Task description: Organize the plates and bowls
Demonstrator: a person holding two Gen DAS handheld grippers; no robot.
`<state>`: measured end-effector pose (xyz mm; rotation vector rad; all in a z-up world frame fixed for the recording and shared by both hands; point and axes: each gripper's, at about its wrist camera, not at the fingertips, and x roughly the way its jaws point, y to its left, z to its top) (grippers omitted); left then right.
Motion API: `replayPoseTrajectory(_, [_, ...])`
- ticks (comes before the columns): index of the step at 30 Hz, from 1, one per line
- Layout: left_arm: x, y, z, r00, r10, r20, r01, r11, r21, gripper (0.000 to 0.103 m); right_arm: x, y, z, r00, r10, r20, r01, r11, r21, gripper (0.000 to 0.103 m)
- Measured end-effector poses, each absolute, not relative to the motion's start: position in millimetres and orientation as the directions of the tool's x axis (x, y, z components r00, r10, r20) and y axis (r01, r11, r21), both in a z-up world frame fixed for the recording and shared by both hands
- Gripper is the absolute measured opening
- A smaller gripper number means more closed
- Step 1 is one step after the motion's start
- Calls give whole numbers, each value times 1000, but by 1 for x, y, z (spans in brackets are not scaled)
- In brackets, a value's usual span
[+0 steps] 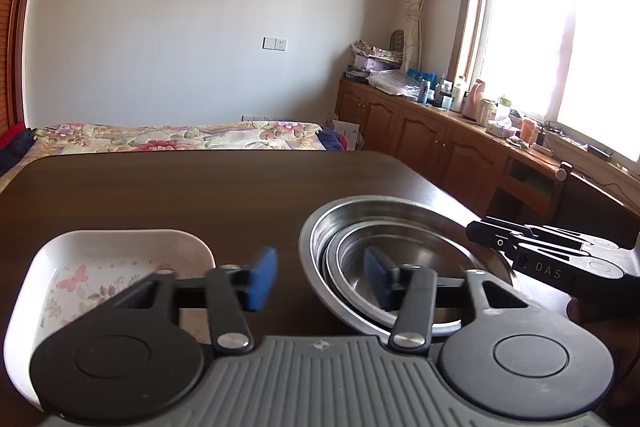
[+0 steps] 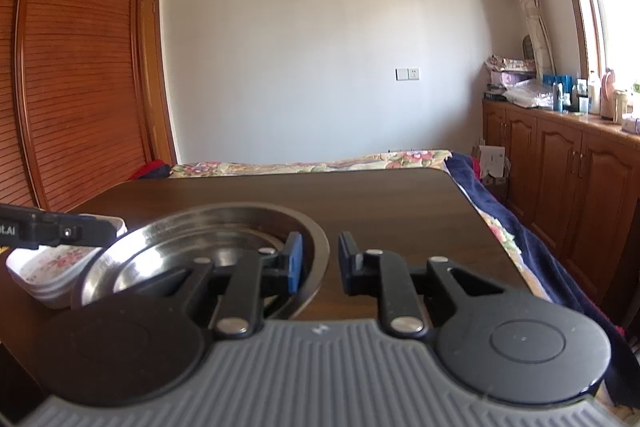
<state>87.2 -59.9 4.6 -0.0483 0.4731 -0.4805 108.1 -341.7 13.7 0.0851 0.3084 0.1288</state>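
Observation:
Nested steel bowls (image 1: pixel 400 227) (image 2: pixel 224 223) sit on the dark wooden table (image 1: pixel 200 195) (image 2: pixel 400 211). To their left stands a white square dish with a flower and butterfly print (image 1: pixel 112 267) (image 2: pixel 44 271); from the right wrist view it looks like a stack. My left gripper (image 1: pixel 319 279) is open, hanging over the gap between dish and bowls, its right pad over the bowls. Its tip (image 2: pixel 68 233) shows above the dish. My right gripper (image 2: pixel 320 265) is open at the bowls' right rim, left pad over the bowl, right pad outside. It also shows at the bowls' right side (image 1: pixel 532 247).
A bed with a floral cover (image 1: pixel 180 137) (image 2: pixel 320 161) lies beyond the table's far edge. Wooden cabinets (image 1: pixel 420 135) (image 2: pixel 560 163) with bottles and clutter run under the window on the right. A slatted wardrobe (image 2: pixel 72 87) stands at the left.

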Motion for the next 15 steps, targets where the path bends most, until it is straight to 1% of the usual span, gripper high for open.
replayPoseTrajectory(2, [88,-61,2,781,-453,-430,432,889,-152,57,110,-342,12,944,140,-300,-110,987,116,33])
replayPoseTrajectory(3, [88,-61,1,783,-451,-429,430,890,-151,62,110,-342,11,944,141,-298,-109,987,121,43])
replayPoseTrajectory(4, [87,-60,-1,785,-448,-428,427,892,-150,65,109,-343,11,944,144,-296,-111,986,127,47])
replayPoseTrajectory(8, [87,-63,-6,781,-449,-433,428,891,-151,65,112,-343,6,940,154,-304,-115,983,141,47])
replayPoseTrajectory(10, [86,-65,-7,779,-453,-433,433,889,-152,65,112,-344,3,938,157,-310,-116,982,146,50])
replayPoseTrajectory(15, [87,-68,-9,776,-456,-436,438,887,-146,65,114,-339,1,934,168,-317,-122,979,161,53])
